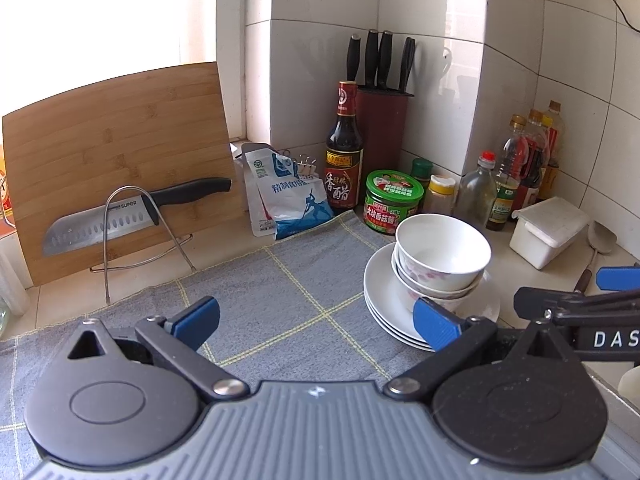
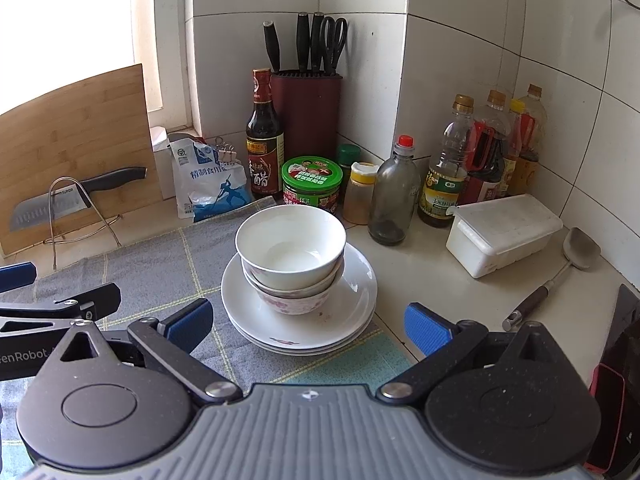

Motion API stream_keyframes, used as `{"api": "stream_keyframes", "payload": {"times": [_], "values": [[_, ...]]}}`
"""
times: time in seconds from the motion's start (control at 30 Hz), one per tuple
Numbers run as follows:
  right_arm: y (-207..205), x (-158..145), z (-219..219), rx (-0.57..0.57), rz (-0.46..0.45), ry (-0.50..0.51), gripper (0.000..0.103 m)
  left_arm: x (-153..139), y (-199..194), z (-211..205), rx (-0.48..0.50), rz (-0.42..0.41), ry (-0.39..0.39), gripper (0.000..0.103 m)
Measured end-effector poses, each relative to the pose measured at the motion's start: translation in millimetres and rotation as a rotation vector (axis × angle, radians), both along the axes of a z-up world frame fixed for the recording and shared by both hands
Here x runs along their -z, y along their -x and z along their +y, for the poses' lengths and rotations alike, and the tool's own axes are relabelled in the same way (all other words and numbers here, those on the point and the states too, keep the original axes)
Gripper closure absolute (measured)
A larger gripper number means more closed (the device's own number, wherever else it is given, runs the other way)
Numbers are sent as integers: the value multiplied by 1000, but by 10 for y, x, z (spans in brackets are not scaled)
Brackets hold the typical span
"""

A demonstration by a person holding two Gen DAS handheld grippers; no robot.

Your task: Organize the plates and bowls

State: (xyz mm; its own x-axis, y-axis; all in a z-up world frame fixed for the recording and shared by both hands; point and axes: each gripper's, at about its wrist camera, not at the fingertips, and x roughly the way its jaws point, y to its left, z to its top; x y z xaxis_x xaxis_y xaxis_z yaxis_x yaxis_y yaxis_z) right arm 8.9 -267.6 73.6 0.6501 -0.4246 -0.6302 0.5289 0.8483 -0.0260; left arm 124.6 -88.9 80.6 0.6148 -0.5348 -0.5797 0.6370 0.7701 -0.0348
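Cloth: grey, spread on the counter under your stack.
Plates: stacked at the cloth's right edge (near the bottles).
Bowls: nested on the plates, upright.
Left gripper: your jaws spread wide, holding nothing, over the cloth.
Right gripper: wide open too, empty, just short of the plates.

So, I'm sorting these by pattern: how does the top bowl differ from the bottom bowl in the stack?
The top bowl looks mostly plain white; the bottom bowl shows a pink floral print. The top bowl's inside is open to view; the bottom bowl's is covered by bowls nested in it. Both stand upright on the plates.
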Motion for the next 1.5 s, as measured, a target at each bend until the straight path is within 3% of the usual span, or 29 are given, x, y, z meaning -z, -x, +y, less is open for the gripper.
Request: {"api": "stream_keyframes", "payload": {"times": [1.5], "values": [[-7,-13,-28,4,6,30,0,18,-18,-138,6,7,-12,1]]}}
